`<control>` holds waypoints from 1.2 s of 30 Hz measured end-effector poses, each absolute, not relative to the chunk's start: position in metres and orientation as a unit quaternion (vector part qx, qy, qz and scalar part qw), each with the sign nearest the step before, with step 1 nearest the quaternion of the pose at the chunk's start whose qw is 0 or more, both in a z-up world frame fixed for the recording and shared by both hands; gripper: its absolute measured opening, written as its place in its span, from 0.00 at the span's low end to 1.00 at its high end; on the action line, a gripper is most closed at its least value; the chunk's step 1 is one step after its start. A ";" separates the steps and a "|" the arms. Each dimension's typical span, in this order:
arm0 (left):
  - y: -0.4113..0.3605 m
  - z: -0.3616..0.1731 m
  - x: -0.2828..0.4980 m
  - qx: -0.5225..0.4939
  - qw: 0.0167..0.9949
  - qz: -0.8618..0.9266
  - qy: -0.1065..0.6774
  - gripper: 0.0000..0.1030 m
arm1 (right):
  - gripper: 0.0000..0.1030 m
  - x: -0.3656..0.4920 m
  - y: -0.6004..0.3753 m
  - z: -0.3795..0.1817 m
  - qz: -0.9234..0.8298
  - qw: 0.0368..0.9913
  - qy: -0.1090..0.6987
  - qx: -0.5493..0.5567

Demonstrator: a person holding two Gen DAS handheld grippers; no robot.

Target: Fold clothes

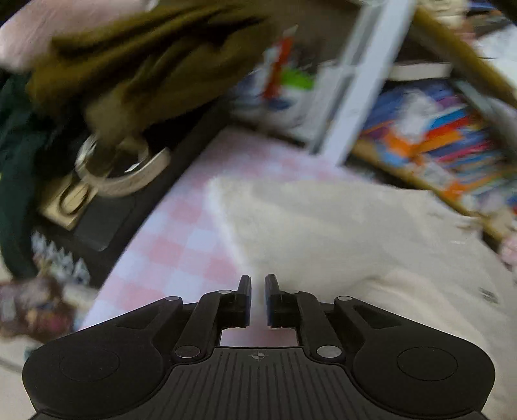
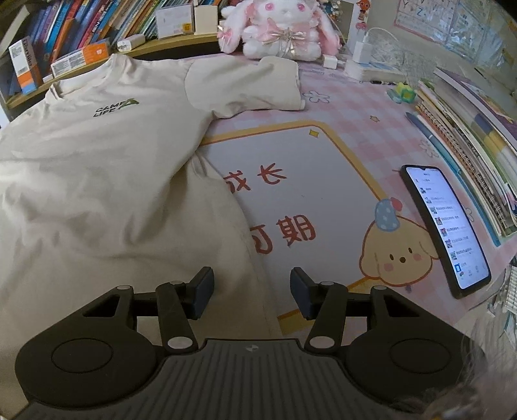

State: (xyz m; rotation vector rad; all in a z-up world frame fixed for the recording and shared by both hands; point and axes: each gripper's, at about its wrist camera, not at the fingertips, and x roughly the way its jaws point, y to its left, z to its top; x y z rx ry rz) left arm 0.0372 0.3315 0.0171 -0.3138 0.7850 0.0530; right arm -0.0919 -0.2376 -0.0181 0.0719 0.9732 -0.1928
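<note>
A cream T-shirt [image 2: 97, 161] with a small dark chest print lies spread flat, front up, on the pink checked desk mat [image 2: 355, 106]. One short sleeve [image 2: 258, 87] reaches toward the back. My right gripper [image 2: 252, 287] is open and hovers over the shirt's right side edge near the hem, holding nothing. The left wrist view is motion-blurred. It shows the same shirt [image 1: 323, 226] from its other side. My left gripper [image 1: 258, 290] is there, its jaws nearly together with only a thin gap and no cloth between them, just above the shirt's edge.
A lit phone [image 2: 446, 226] lies at the right. Beside it is a stack of books and notebooks [image 2: 468, 135]. A plush rabbit [image 2: 278, 29] and a bookshelf [image 2: 64, 29] stand at the back. Olive clothing [image 1: 135, 64] hangs beyond the table's left edge.
</note>
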 end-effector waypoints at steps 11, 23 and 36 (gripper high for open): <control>0.249 -0.009 0.011 -0.069 0.888 -0.123 0.437 0.11 | 0.40 -0.100 -0.243 -0.019 -0.075 0.877 0.472 0.054; 0.245 -0.012 0.011 -0.056 0.886 -0.127 0.443 0.12 | 0.04 -0.128 -0.246 0.043 -0.033 0.882 0.452 0.131; 0.246 -0.010 -0.007 -0.060 0.880 -0.155 0.444 0.40 | 0.47 -0.099 -0.252 0.031 -0.062 0.881 0.460 0.088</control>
